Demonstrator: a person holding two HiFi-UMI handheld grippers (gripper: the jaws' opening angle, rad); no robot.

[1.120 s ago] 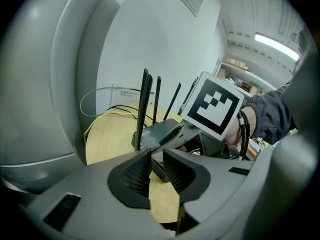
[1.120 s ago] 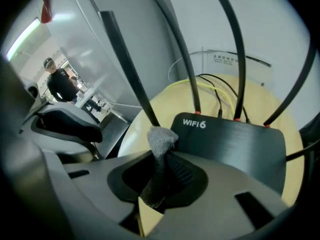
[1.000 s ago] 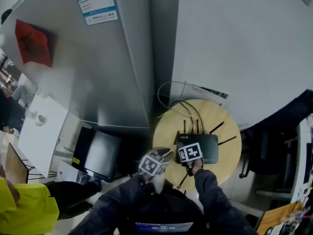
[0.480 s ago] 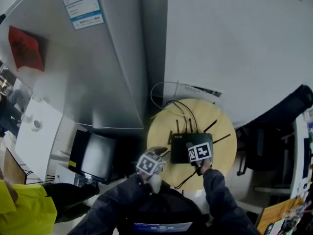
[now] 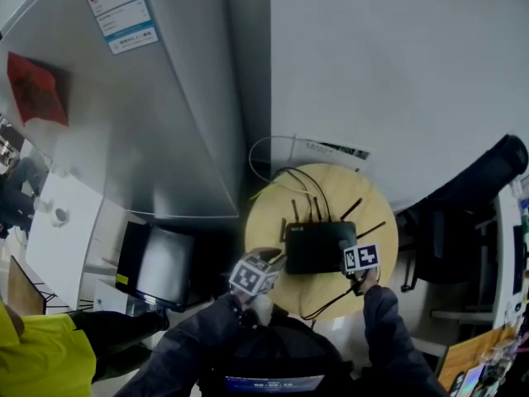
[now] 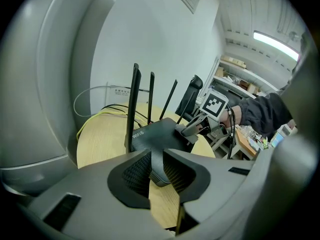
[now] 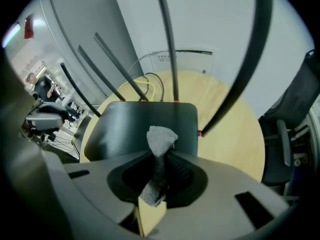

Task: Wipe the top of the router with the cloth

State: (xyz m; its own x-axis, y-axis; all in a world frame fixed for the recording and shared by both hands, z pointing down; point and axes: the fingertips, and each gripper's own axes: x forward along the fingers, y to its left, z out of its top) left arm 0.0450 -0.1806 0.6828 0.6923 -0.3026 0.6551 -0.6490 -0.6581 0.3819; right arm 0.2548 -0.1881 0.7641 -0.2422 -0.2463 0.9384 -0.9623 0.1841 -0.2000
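Sitting near the middle of the round wooden table [image 5: 266, 222], the router [image 5: 318, 246] is held at its near left corner by the left gripper [image 6: 157, 171], whose jaws are closed narrowly on the casing edge. The cloth [image 7: 160, 139] is pinched between the closed jaws of the right gripper [image 7: 161, 169], with a small grey tuft projecting over the right part of the black top. Because so little cloth is exposed, the casing could be scraped by the hard jaw tips if too much pressure were applied. The upright antennas [image 7: 170, 44] could be knocked by a stroke carried too far back, and the cables [image 5: 302, 180] tugged if the left hold slipped. Both dark-sleeved forearms are extended forward, the right one angled in from the router's near right corner.
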